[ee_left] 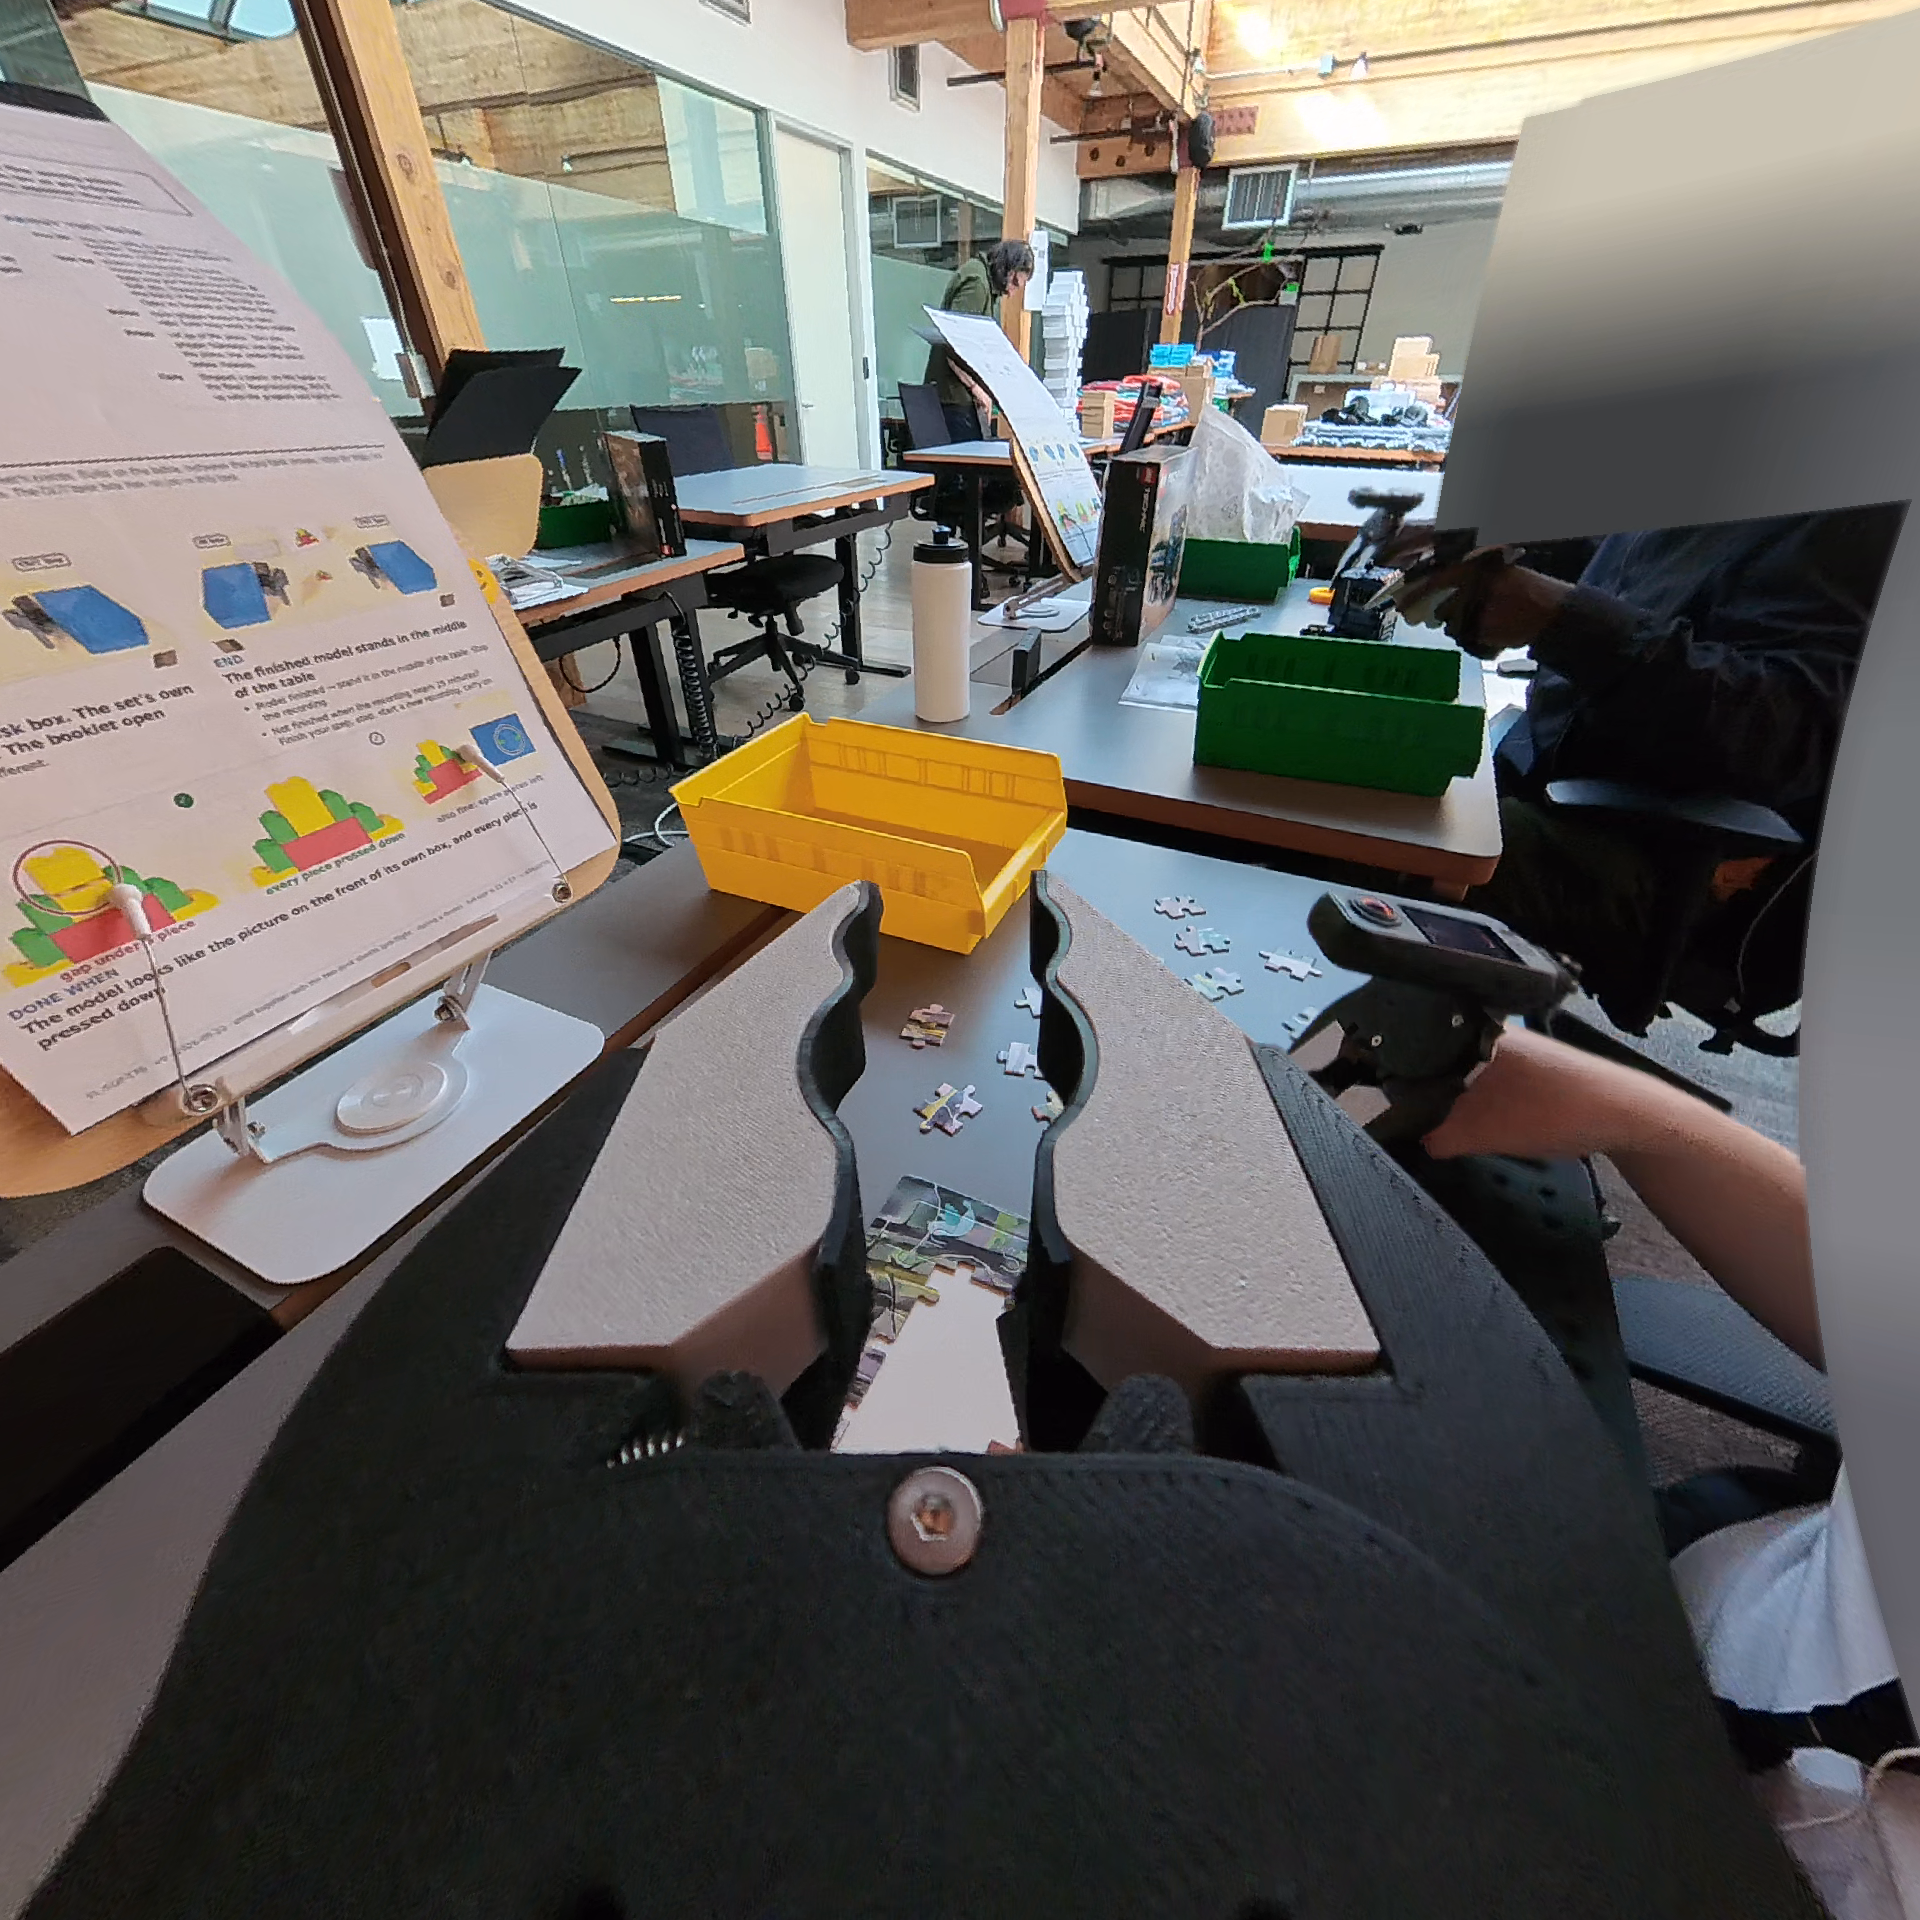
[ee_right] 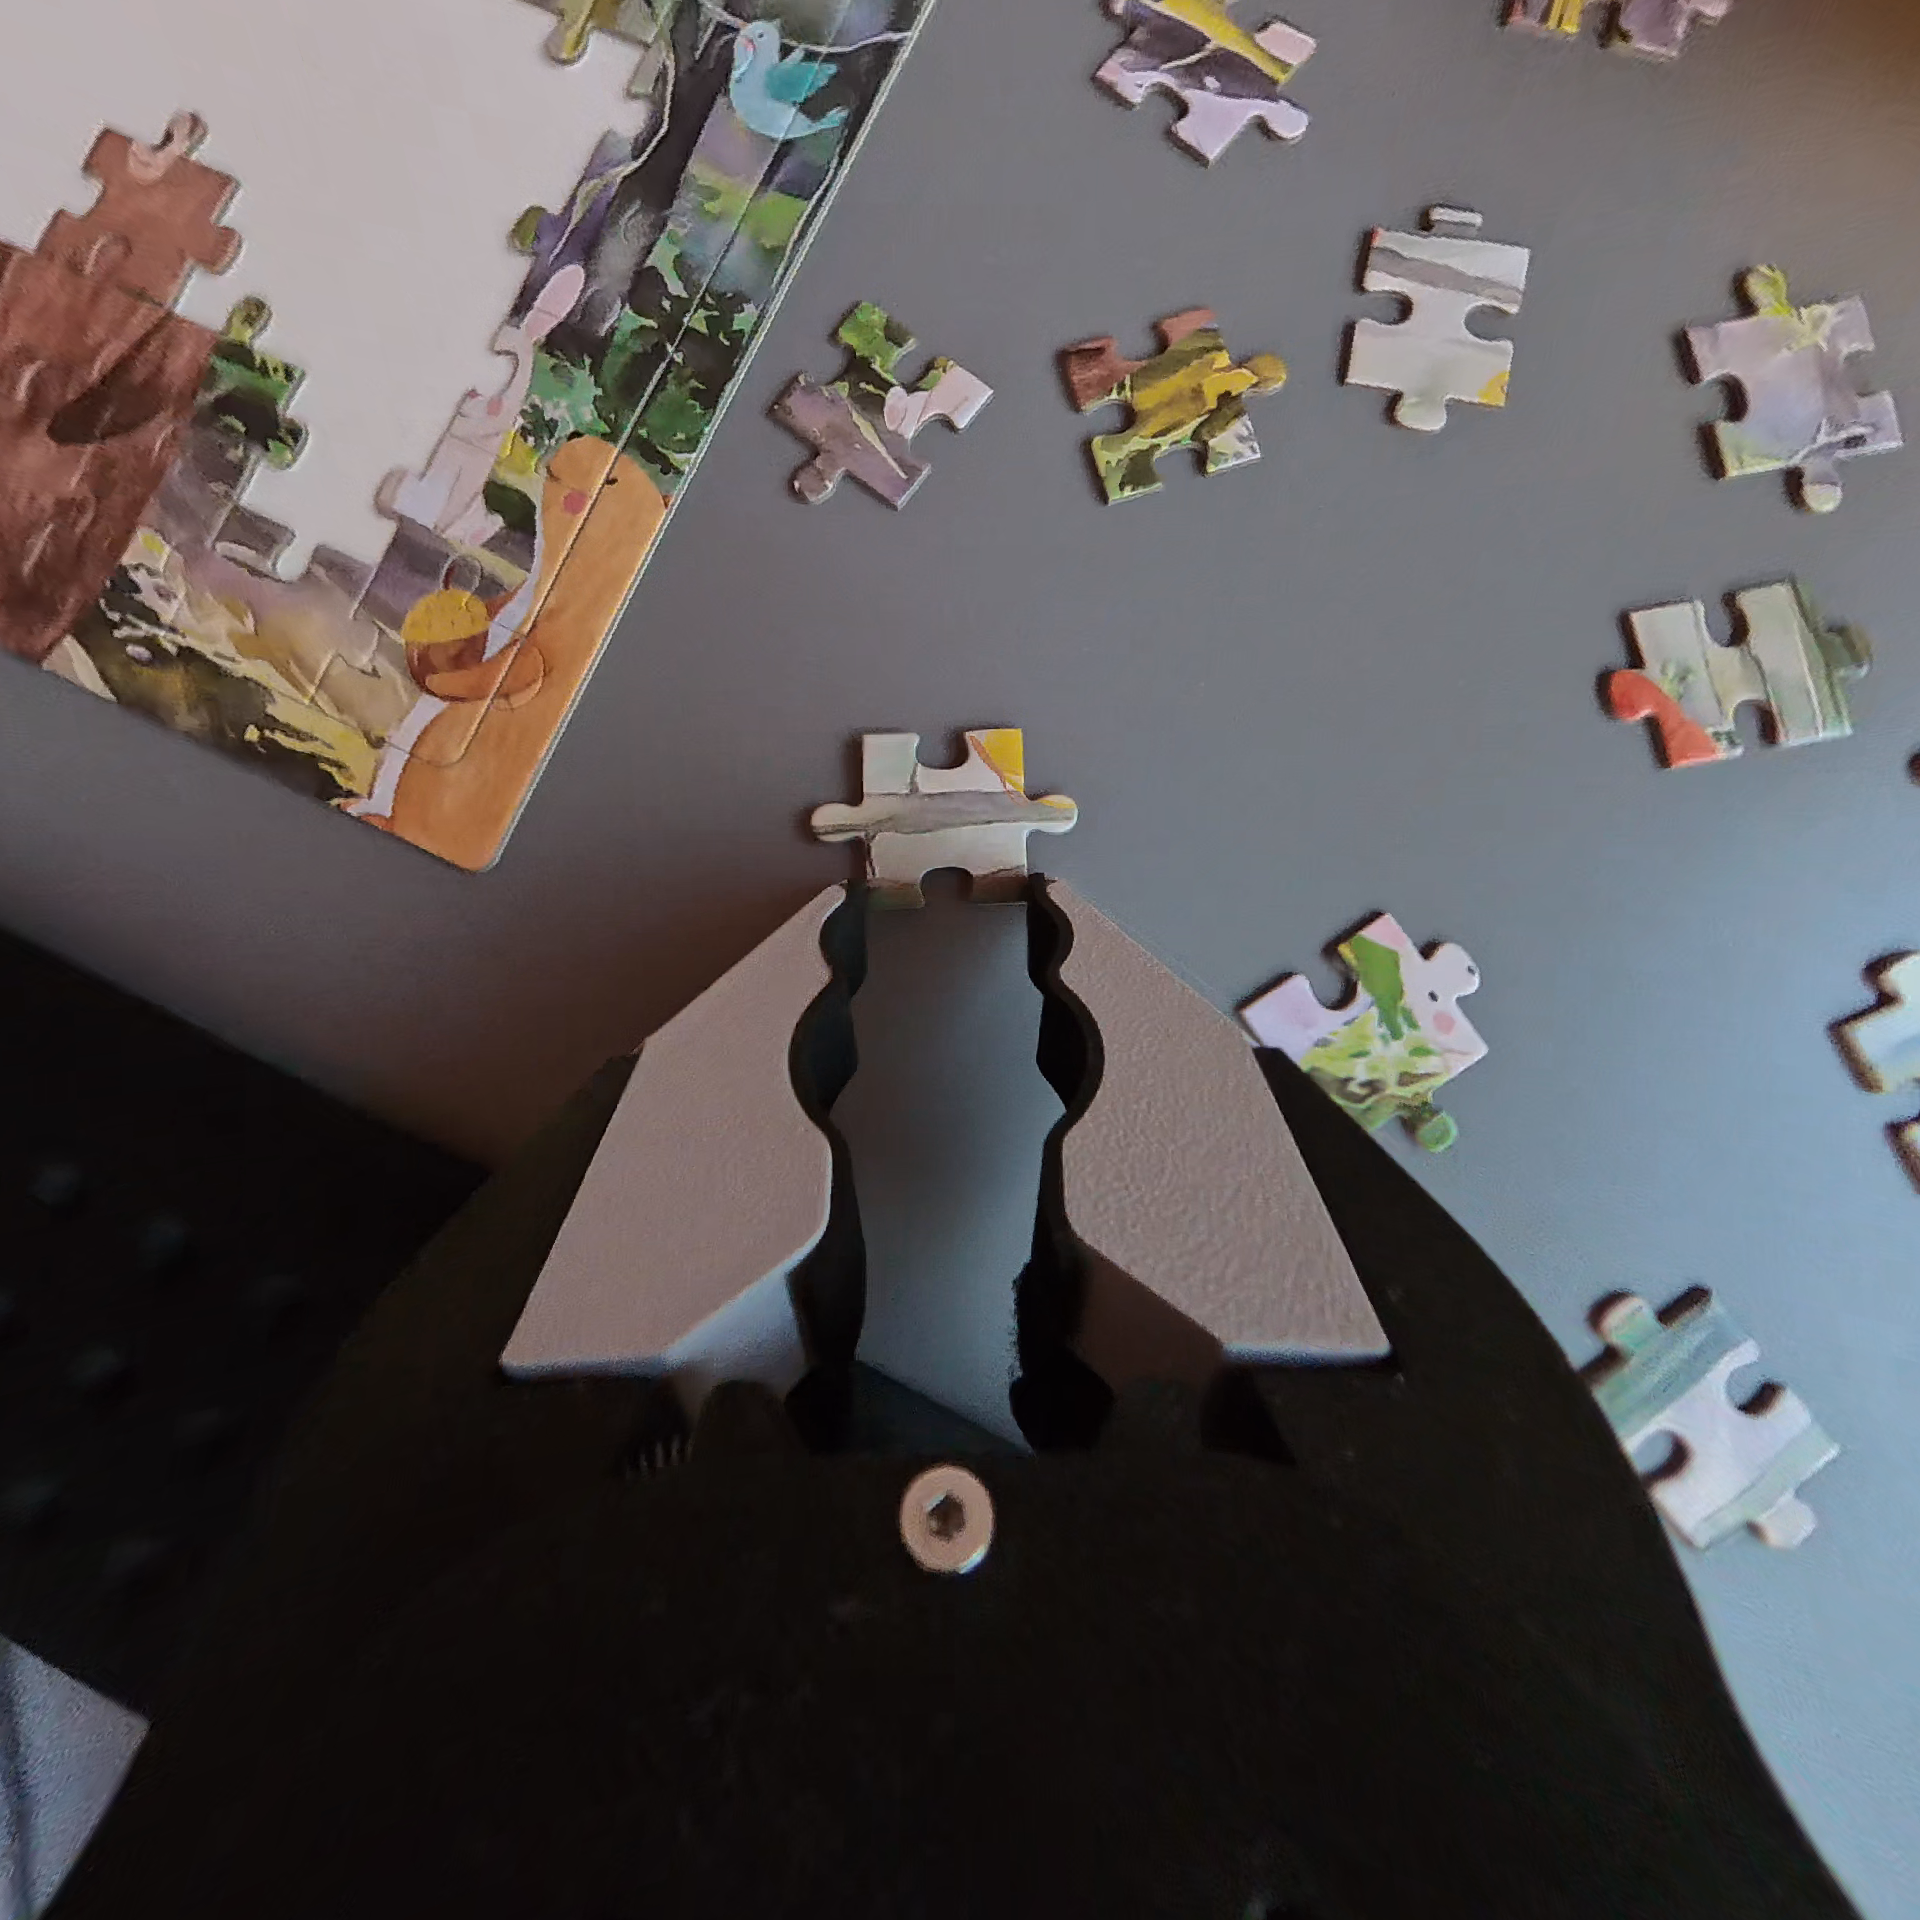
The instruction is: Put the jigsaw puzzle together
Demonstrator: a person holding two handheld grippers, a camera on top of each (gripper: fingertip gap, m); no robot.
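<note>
Between the right gripper's point(ee_right: 943, 891) tips sits a grey piece point(ee_right: 941, 816), pinched at its near edge; the half-built puzzle point(ee_right: 582, 488) lies up-left, loose pieces point(ee_right: 1174, 405) to the right. Left gripper point(ee_left: 954, 902) hangs parted, holding nothing, above the puzzle, near a yellow bin point(ee_left: 883, 821)

An open workshop with timber posts point(ee_left: 1023, 166) and a wooden ceiling, lit by bright ceiling lamps point(ee_left: 1257, 31). Frosted glass partitions point(ee_left: 613, 301) line the left wall. Desks point(ee_left: 800, 488) and a black office chair point(ee_left: 774, 613) stand beyond the dark worktop point(ee_left: 1247, 883).
</note>
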